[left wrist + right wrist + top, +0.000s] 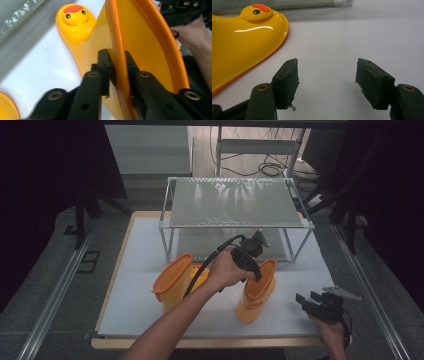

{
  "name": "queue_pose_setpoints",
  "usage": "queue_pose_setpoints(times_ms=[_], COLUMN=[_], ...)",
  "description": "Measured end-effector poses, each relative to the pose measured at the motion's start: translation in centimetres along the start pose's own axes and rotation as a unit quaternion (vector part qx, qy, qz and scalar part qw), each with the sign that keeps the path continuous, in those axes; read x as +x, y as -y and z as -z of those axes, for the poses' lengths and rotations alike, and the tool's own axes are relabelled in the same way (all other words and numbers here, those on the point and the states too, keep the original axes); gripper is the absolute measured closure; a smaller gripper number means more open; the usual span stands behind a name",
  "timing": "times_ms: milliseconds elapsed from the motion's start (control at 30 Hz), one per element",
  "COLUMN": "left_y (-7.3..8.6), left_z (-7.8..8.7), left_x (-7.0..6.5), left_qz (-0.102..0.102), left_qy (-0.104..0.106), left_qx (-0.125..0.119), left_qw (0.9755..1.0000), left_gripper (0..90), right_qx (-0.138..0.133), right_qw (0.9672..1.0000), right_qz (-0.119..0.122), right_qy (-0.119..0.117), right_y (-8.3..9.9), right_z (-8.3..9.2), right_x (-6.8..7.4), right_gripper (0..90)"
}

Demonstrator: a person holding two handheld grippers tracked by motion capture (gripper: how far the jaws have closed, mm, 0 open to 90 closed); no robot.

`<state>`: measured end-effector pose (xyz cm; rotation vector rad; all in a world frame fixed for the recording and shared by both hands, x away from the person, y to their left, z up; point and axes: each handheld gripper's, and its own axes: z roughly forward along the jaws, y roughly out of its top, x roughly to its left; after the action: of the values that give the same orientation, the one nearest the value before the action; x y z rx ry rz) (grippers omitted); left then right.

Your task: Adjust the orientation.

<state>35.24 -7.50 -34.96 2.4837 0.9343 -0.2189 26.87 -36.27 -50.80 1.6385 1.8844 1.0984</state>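
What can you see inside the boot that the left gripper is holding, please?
Only the smooth yellow lining of the boot, with one jaw of the left gripper inside its orange rim. Deeper down, the shaft and foot are hidden.

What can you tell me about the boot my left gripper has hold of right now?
The right-hand boot is a glossy yellow rain boot that looks like rubber or plastic, with an orange band around its open top and a duck face with an orange crest on the toe. It stands upright on the white table, just in front of the metal rack and apart from the second boot. The left gripper is clamped on its orange rim, one jaw inside the shaft and one outside.
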Motion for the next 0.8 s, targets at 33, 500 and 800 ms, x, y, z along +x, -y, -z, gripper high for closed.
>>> queue_pose_setpoints(times_ms=[33,500,800], left_y=[0.0,0.0,2.8], left_z=[0.0,2.1,5.8], left_x=[0.0,0.3,0.3], left_qz=[0.001,0.017,0.008], left_qy=[0.000,0.021,0.009], left_qx=[-0.001,-0.035,-0.059], left_qw=[1.0000,0.9990,0.9982], left_gripper=[85.5,86.6,86.6], right_qx=[0.000,-0.002,-0.004], right_qw=[1.0000,1.0000,1.0000], right_qz=[0.001,-0.003,-0.004], right_qy=[0.000,0.003,0.003], right_y=[0.0,0.0,-0.1], right_z=[0.0,0.1,0.3], right_x=[0.0,-0.2,-0.2], right_gripper=[34.3,34.4,34.5])
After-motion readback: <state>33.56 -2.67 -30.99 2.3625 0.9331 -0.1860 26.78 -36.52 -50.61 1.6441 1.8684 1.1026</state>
